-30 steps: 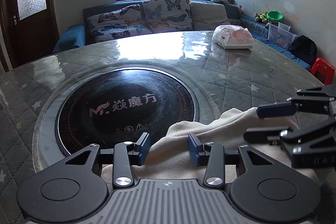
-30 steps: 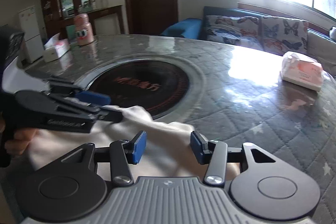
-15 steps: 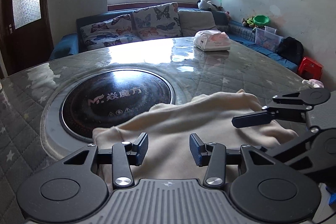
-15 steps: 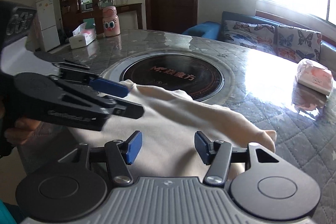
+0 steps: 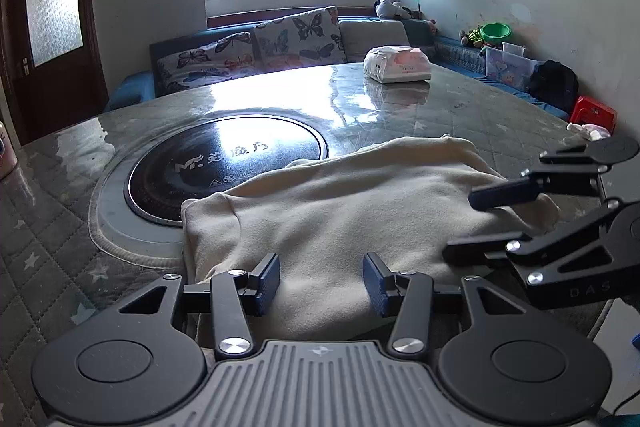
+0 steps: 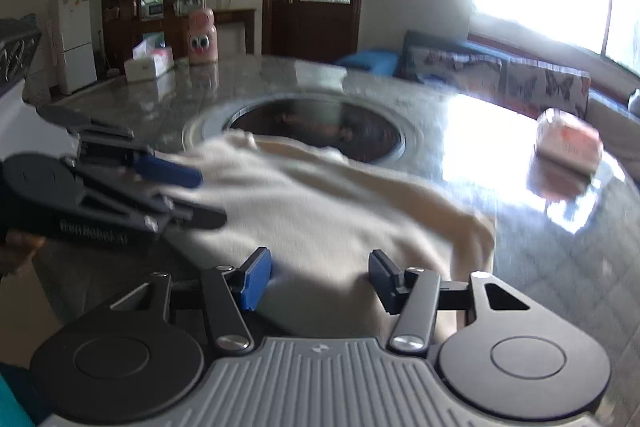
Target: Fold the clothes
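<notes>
Over the cream garment point(image 5: 344, 211), both hand-held grippers point(image 5: 320, 283) point(image 6: 320, 281) agape, empty.

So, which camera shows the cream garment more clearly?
The left wrist view: the cream garment is sharp there, with its folded left edge and the far edge visible on the table. In the right wrist view the same garment is blurred by motion, so only its outline shows.
</notes>
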